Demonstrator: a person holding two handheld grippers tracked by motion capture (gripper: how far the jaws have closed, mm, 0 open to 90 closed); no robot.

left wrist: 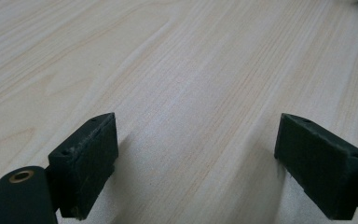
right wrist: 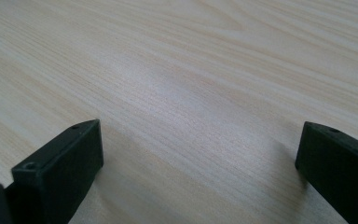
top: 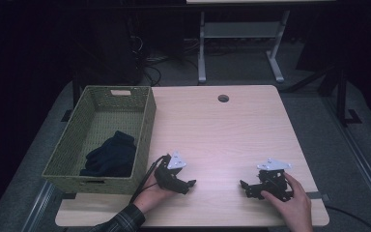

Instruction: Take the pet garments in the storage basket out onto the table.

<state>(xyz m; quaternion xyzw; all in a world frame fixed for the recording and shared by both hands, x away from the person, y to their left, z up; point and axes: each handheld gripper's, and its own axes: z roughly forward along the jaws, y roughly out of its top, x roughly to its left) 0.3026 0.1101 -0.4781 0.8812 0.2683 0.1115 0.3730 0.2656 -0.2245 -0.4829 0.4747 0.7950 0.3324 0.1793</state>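
Pale wooden table (top: 222,130) lies bare between the left gripper (top: 192,183) and right gripper (top: 243,184), both resting with jaws spread, holding nothing. Dark cloth (top: 111,155) already sits in the basket (top: 145,135) just left; judging by this, the job looks finished, with no next grasp needed

Dark cloth (top: 110,155) in the basket (top: 145,126): kind was too dim to tell, lower edge hidden behind basket's near wall. Beside the basket, a sleeve (top: 121,221) was cut off by the frame's bottom edge.

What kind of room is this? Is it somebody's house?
Probably not a house; it looks like a lab or workshop. A plain wooden table stands on grey carpet, cables trail behind it, and another desk's metal legs stand beyond.
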